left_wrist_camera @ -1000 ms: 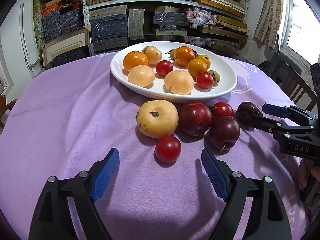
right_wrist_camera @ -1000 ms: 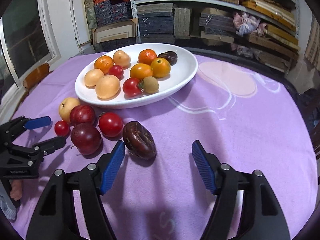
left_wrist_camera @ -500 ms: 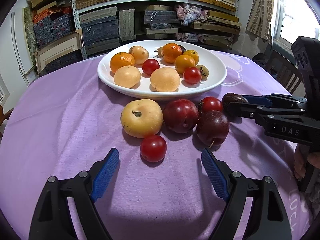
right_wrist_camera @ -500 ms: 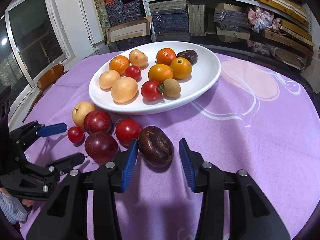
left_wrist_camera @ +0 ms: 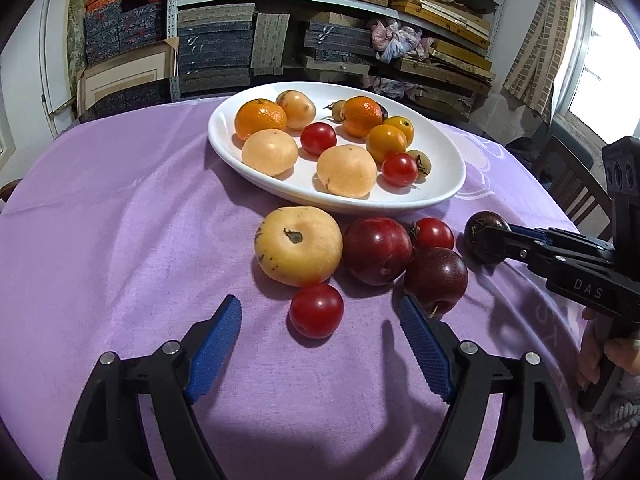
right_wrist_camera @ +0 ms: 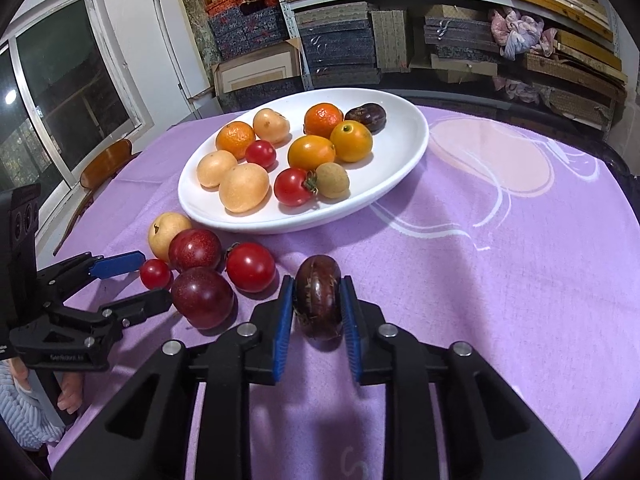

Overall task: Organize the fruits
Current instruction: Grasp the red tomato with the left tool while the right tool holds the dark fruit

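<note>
A white oval plate holds several oranges, pale yellow fruits and small tomatoes. In front of it on the purple cloth lie a large yellow fruit, two dark red plums, and two tomatoes. My right gripper is shut on a dark brown wrinkled fruit, low over the cloth. My left gripper is open and empty, its blue pads either side of the near tomatoes, just short of them.
Shelves stacked with boxes and mats stand behind the round table. A wooden chair is at the left edge, another chair at the right. Bare purple cloth lies right of the plate.
My right gripper moved forward around the dark brown fruit and closed on it. My left gripper edged closer to the small tomato and stayed open.
</note>
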`<state>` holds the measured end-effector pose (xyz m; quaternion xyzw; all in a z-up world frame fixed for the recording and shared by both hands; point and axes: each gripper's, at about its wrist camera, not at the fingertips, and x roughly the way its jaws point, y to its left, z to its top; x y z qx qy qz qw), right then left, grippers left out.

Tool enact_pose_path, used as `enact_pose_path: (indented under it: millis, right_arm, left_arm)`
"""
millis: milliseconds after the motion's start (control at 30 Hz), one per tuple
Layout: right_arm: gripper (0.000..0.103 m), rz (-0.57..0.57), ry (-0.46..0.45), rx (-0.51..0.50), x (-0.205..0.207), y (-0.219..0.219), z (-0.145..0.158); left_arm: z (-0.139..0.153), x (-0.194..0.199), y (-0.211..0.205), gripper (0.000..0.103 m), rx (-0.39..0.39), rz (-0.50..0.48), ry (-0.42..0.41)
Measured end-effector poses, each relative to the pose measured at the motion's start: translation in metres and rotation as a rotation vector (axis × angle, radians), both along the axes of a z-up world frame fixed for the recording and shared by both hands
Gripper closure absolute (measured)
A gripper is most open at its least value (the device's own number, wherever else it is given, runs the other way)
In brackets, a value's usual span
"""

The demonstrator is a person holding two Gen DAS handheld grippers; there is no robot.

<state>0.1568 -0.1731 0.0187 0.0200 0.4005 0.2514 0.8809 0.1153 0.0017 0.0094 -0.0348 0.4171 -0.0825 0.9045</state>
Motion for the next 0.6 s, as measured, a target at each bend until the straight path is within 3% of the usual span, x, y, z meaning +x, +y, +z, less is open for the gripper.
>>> enact_pose_path:
  millis: [100, 167, 433, 600]
  right_arm:
    - [0.080, -0.003, 0.002, 0.005, -0.001, -0.002, 0.000]
    - [0.080, -0.003, 0.000, 0.003, -0.001, -0.002, 0.000]
    - [0.080, -0.007, -0.007, -0.008, -0.004, -0.002, 0.001]
    - [0.080, -0.012, -0.011, -0.010, -0.007, -0.002, 0.001]
  left_arm:
    - [0.001, -0.001, 0.002, 0.042, -0.006, 0.010, -0.001]
    - [0.001, -0.001, 0.001, 0.060, -0.008, 0.001, 0.004]
    - [0.001, -0.001, -0.005, 0.076, 0.002, -0.031, 0.004]
    - [0.002, -0.006, -0.009, 0.077, 0.005, -0.052, -0.010]
